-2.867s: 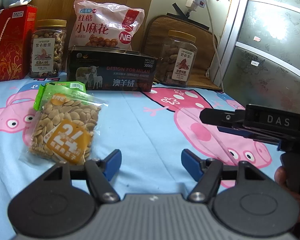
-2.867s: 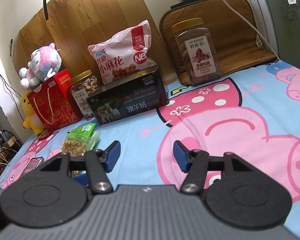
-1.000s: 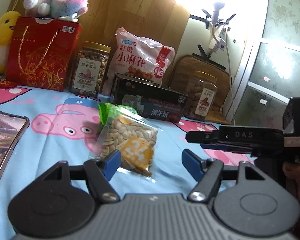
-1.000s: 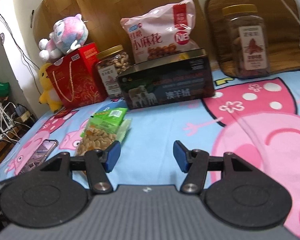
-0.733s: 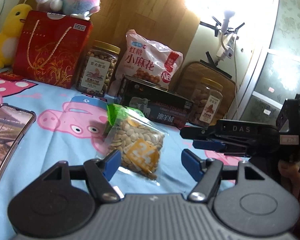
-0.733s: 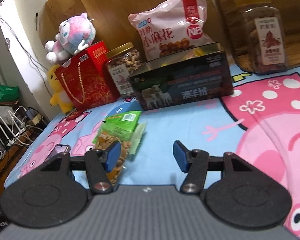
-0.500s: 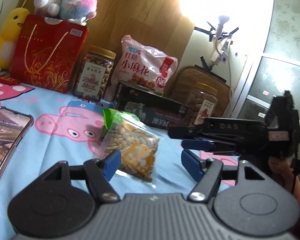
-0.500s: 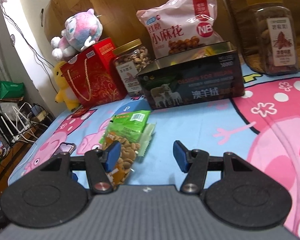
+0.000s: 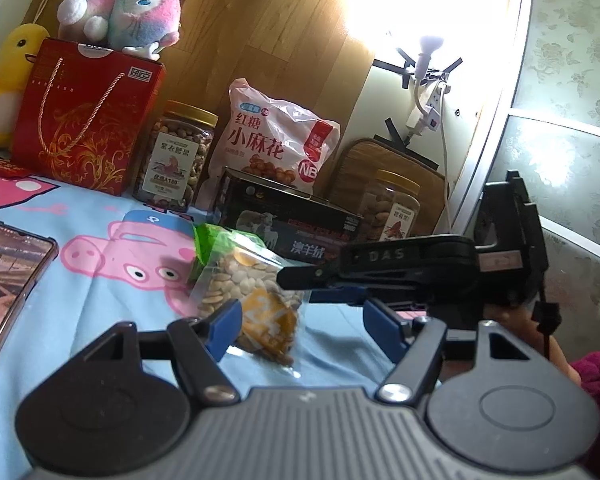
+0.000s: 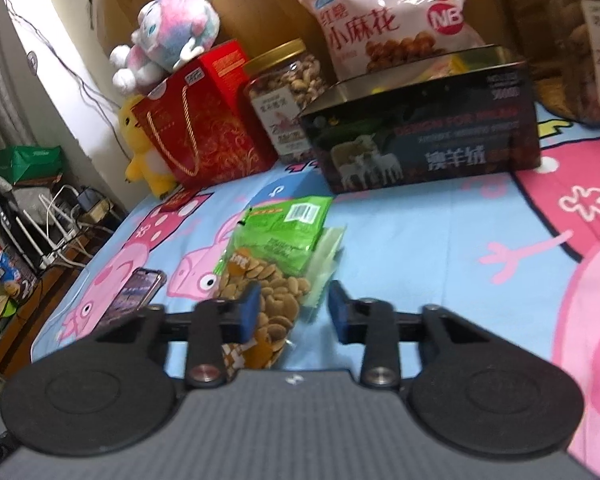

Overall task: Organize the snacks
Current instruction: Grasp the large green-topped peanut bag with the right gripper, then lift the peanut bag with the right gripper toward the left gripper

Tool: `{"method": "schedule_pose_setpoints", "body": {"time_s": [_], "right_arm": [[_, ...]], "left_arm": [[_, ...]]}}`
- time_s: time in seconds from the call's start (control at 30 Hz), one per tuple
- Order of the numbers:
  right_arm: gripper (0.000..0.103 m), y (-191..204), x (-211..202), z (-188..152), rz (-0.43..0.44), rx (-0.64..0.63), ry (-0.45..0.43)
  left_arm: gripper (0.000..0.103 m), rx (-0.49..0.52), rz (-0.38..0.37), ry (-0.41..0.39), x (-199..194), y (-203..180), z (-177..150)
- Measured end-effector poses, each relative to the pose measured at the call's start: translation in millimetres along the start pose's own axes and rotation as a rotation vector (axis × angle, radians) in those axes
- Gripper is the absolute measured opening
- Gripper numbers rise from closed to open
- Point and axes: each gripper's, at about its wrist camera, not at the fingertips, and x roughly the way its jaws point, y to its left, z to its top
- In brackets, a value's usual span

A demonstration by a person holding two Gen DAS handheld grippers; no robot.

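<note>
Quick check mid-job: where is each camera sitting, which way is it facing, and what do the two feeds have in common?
Left wrist: on the left gripper, facing the snacks along the wooden board; its own open fingers show, plus the right gripper entering from the right and the hand holding it.
Right wrist: on the right gripper, angled down at the bed; its fingers have just been closing around the seed packet.
Shared: seed packet, dark box, red gift bag, phone.

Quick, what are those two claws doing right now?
Left gripper: open, holding nothing.
Right gripper: jaws just closing around the seed bag, not yet pressing it.
</note>
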Motion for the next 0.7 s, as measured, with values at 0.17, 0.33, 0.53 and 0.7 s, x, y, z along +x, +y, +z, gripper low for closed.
{"method": "schedule_pose_setpoints", "body": {"time_s": [0.17, 0.33, 0.53, 0.7], "right_arm": [[0.025, 0.1, -4.9, -1.2, 0.023, 0.003, -0.014], [0.019, -4.3, -14.4, -2.3, 0.049, 0.045, -0.031], [0.017, -20.4, -45.7, -13.7, 0.018, 0.115, -0.070], [0.017, -34.3, -69.3, -36.8, 0.008, 0.196, -0.072]], "left_arm": [[0.068, 0.001, -0.002, 0.001, 0.1, -0.4, -0.5], [0.069, 0.000, 0.003, -0.001, 0.4, -0.6, -0.8], [0.069, 0.003, 0.009, 0.006, 1.5, 0.7, -0.3], [0.070, 0.010, 0.007, 0.016, 3.0, 0.1, 0.1]]}}
